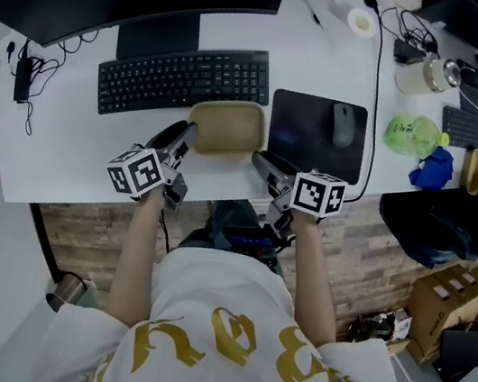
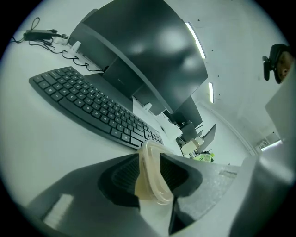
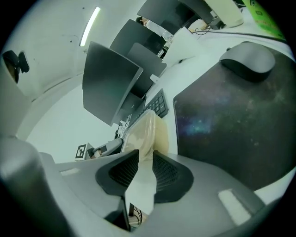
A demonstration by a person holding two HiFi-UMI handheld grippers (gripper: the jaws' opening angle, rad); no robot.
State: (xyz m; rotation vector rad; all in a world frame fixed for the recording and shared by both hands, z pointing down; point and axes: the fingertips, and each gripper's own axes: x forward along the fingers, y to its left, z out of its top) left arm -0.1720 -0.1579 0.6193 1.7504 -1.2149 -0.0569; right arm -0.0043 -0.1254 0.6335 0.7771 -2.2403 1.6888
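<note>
- Near the edge of the white surface (image 1: 62, 154), your left claw (image 1: 185, 133) and right claw (image 1: 263, 160) pinch opposite rims of the tan shallow plastic tray (image 1: 227, 127).
- Uneven pulling could slip one rim free.

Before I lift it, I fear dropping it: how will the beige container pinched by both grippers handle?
The beige container looks thin-walled, so probably light and slightly flexible. The left gripper and right gripper each pinch only its rim, so it may bow or slip.

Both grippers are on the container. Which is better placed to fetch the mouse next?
Probably right. The right gripper grips the container beside the mouse pad, where the mouse lies; the left gripper sits on the keyboard side.
</note>
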